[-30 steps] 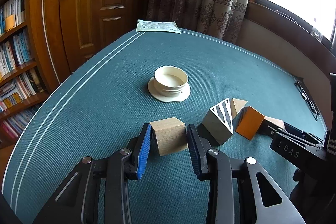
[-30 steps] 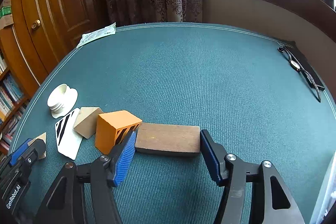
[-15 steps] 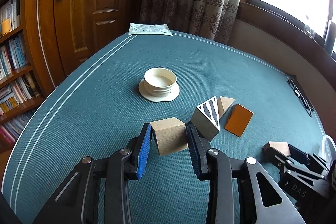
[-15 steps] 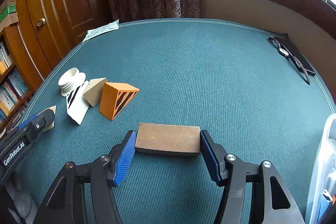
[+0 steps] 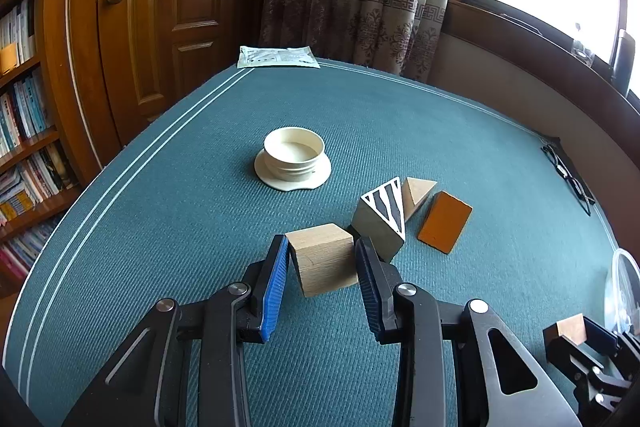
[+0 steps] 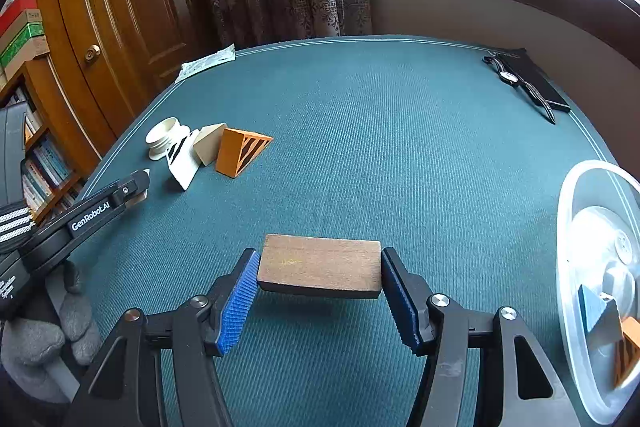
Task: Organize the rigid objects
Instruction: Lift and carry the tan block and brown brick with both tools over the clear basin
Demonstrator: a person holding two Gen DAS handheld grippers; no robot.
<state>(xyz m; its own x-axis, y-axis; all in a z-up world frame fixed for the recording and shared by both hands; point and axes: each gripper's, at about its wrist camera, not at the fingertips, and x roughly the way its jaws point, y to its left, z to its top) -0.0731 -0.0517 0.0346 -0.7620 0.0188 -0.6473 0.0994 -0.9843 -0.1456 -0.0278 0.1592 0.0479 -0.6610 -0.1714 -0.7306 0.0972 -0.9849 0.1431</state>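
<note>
As I carried the flat dark wooden block (image 6: 319,265) away from the cluster, the right tool (image 6: 320,291) kept its blue pads pressed on the block's two short ends at about half its spread, the block clear of the teal desk (image 6: 400,155) with its shadow beneath it. A second earlier the orange wedge (image 6: 240,153) sat right by that tool's left finger; now it lay well off toward the desk's far left edge, and a clear plastic tub (image 6: 576,187) had come into view at the right edge. I judged that the block was on its way to that tub and close to it.

The left tool (image 5: 322,267) had barely shifted. It was nearly closed, clamped on the pale wooden cube (image 5: 324,259), which seemed to hang just above the cloth on the near side of the group.

In the tub I could see a blue-grey wedge (image 6: 596,307) and an orange striped piece (image 6: 626,351), so some sorting looked done already. The cream round dish (image 5: 294,157), standing on its flange by the left edge, looked empty. Left on the desk beside it were the grey zebra-striped wedge (image 5: 382,217), a small pale wedge (image 5: 416,193) touching it, and the orange wedge just beside those. Spectacles (image 6: 520,83) lay at the far right corner.
</note>
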